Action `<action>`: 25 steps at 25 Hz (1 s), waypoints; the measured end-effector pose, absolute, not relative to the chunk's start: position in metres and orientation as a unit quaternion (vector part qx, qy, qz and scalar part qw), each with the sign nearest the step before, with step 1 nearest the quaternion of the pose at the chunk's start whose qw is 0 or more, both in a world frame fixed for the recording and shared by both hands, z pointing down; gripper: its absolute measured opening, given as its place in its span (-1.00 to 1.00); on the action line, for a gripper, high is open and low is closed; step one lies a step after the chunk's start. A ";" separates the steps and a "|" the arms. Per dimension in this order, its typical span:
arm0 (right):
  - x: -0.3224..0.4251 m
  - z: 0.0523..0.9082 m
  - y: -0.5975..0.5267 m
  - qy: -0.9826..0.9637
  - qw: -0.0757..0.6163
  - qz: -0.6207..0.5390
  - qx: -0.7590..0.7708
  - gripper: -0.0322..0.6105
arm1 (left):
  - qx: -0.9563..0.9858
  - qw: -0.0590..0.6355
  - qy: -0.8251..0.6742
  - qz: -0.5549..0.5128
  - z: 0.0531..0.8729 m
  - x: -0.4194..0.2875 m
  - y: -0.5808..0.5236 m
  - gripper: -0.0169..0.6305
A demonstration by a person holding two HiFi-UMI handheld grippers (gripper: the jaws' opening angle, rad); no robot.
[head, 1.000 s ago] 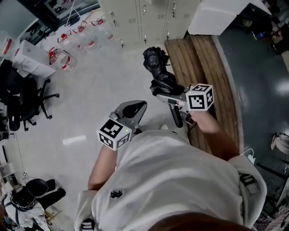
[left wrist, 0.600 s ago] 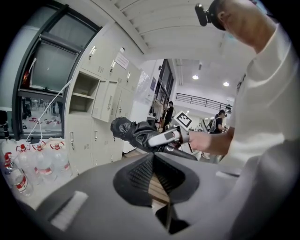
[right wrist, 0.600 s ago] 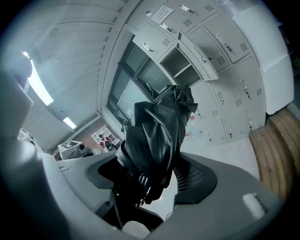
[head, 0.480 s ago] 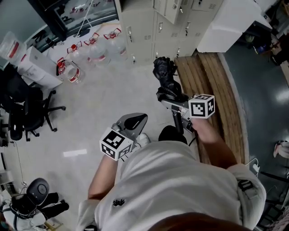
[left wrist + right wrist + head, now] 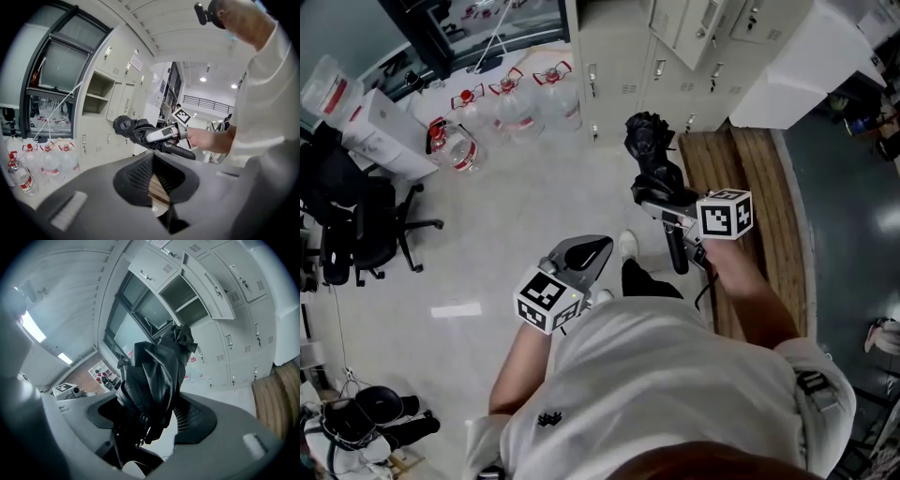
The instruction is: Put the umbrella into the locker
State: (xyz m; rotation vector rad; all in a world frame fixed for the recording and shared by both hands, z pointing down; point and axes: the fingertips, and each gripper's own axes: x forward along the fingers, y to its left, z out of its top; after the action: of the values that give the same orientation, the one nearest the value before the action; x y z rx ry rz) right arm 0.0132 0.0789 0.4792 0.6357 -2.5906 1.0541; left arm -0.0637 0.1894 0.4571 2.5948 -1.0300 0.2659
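Lockers [image 5: 614, 56] have drawn closer ahead of both tools. The right tool [image 5: 654, 195] stays clamped on the folded black umbrella [image 5: 650, 150], canopy leading toward the open locker [image 5: 185, 298], probably for insertion. The left tool [image 5: 592, 247], jaws together and empty, trails beside it.
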 end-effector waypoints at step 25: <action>-0.034 0.465 -0.228 -0.921 0.188 0.281 0.193 0.11 | 0.912 0.161 -0.361 0.107 0.444 -0.026 -0.074 -0.78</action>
State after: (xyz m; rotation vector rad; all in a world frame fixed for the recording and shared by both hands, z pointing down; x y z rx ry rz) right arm -0.0338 -0.2280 0.4651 0.5428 -2.5929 0.7896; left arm -0.0262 -0.0737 0.4443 2.6049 -1.0302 0.3050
